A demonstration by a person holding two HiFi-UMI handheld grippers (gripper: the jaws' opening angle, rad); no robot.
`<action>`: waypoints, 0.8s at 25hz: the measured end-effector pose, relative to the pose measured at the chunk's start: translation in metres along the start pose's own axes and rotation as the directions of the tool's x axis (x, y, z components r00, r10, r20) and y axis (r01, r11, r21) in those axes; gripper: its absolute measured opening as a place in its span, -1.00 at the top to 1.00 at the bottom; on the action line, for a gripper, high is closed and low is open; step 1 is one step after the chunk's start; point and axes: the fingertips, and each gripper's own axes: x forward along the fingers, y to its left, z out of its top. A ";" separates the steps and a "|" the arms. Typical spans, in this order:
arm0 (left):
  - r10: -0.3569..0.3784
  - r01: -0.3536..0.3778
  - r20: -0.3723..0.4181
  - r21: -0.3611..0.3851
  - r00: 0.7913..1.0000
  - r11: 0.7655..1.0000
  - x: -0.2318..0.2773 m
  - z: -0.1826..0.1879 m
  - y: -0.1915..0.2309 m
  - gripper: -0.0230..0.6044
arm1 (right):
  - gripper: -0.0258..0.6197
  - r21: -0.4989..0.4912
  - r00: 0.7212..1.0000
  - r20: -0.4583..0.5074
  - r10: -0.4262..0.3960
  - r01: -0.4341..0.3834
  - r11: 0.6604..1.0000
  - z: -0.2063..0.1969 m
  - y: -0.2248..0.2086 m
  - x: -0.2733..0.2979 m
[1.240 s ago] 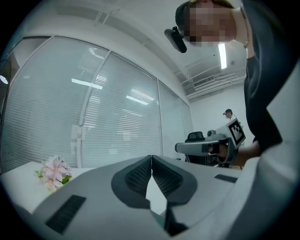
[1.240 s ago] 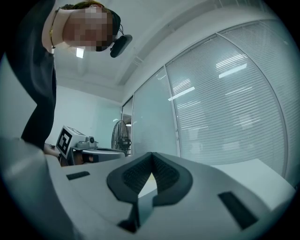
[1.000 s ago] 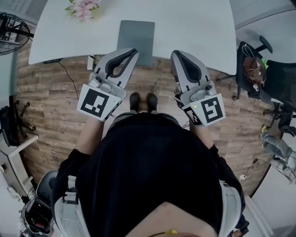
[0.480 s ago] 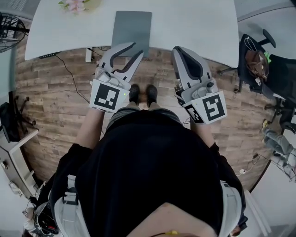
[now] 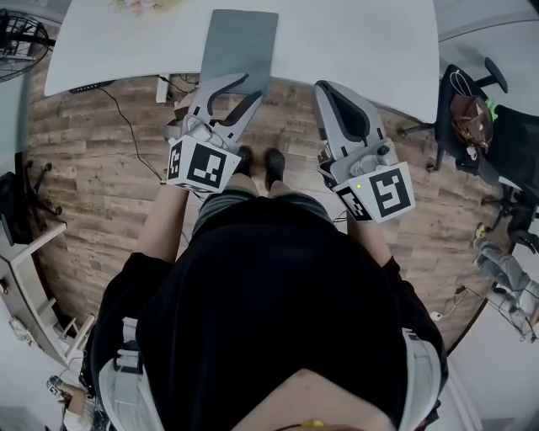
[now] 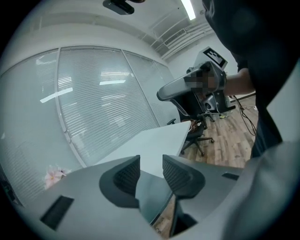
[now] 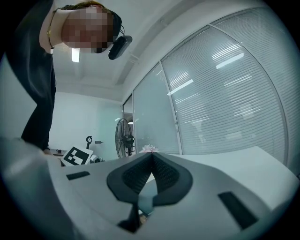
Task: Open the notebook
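Note:
A closed grey notebook (image 5: pixel 240 46) lies on the white table (image 5: pixel 362 42), its near end at the table's front edge. My left gripper (image 5: pixel 251 87) is right at that near edge, its jaws opening; nothing is pressed between them. In the left gripper view the notebook's corner (image 6: pixel 152 197) shows through the gap of the left gripper (image 6: pixel 151 161), a little beyond the pads. My right gripper (image 5: pixel 324 86) hovers to the notebook's right at the table's front edge, shut and empty. In its own view the right gripper (image 7: pixel 151 155) has its pads touching.
Pink flowers (image 5: pixel 139 4) sit at the table's far left. A fan (image 5: pixel 17 46) stands left of the table, an office chair with a bag (image 5: pixel 467 118) to the right. Cables and a power strip (image 5: pixel 162 88) lie on the wooden floor below the table edge.
The left gripper's jaws have gone from shut to open, and it has rolled and come down to the notebook's near edge. The right gripper has hardly moved.

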 end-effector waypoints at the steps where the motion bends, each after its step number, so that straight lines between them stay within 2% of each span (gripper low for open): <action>1: -0.001 0.001 -0.007 0.013 1.000 1.000 0.002 -0.002 -0.002 0.42 | 0.91 0.003 1.000 -0.001 0.006 -0.006 1.000 -0.001 -0.001 0.000; 9: -0.032 0.044 -0.084 0.140 0.996 0.989 0.017 -0.026 -0.018 0.38 | 0.91 0.040 0.999 -0.020 0.041 -0.040 0.998 -0.009 -0.007 0.000; 14: -0.059 0.092 -0.146 0.231 0.988 0.969 0.030 -0.040 -0.028 0.35 | 0.91 0.085 0.998 -0.030 0.048 -0.045 0.995 -0.018 -0.015 -0.002; 20: -0.060 0.120 -0.193 0.316 0.979 0.941 0.040 -0.048 -0.035 0.35 | 0.91 0.083 0.998 -0.037 0.046 -0.043 0.996 -0.021 -0.025 -0.006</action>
